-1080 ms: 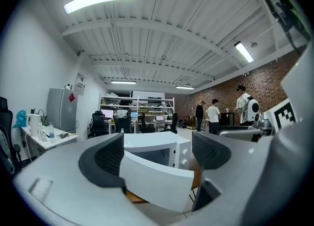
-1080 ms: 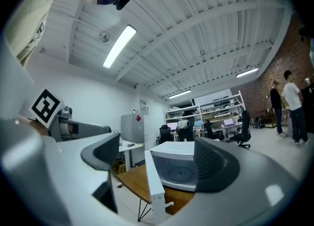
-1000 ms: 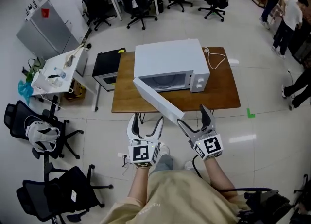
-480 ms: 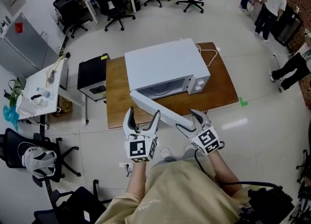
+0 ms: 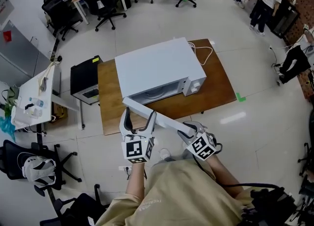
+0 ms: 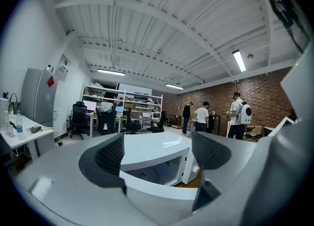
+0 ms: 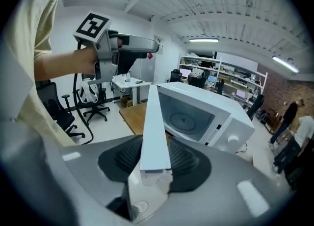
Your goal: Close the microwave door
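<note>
The right tongs (image 7: 154, 159) are pinching the free edge of the microwave door (image 5: 164, 119), which is standing wide open from the white microwave (image 5: 154, 68) on the wooden surface (image 5: 216, 90). The left tongs (image 5: 140, 118) are hovering spread and empty by the door's hinged end. The thin edge may be slipping from the pads as the door swings, or a hard push may be shoving the oven backward. A second ago the right tongs were gaping beside the door; their jaws have just been closing on it.
</note>
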`<state>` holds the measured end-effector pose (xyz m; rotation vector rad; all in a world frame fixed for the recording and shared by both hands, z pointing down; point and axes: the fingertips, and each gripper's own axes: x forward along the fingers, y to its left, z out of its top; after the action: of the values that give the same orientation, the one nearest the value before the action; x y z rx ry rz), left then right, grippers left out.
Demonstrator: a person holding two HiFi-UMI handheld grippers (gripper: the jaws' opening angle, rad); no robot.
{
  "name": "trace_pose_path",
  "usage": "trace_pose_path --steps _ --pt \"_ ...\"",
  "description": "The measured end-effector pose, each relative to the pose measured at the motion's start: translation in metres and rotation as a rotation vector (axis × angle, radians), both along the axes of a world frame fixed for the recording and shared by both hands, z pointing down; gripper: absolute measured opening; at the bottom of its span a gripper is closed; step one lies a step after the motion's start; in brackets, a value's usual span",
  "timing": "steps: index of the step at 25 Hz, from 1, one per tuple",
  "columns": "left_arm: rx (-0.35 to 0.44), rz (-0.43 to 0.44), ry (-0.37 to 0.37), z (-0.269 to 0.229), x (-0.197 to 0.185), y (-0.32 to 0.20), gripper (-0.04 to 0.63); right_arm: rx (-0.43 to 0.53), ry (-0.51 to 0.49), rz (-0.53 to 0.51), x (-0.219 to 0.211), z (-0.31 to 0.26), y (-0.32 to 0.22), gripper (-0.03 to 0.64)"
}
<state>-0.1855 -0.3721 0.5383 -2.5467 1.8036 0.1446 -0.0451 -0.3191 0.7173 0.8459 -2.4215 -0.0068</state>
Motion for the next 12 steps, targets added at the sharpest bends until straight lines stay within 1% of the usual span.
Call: trace_pose_path --steps 5,12 --pt "-0.001 -0.013 -0.009 -0.006 -0.003 -0.011 0.434 0.044 0.017 0.016 0.011 -0.007 -0.020 0.171" --pt "-0.004 -0.038 -0.012 -0.002 -0.005 -0.015 0.434 0.130 0.036 0.073 0.033 -0.006 -0.051 0.207"
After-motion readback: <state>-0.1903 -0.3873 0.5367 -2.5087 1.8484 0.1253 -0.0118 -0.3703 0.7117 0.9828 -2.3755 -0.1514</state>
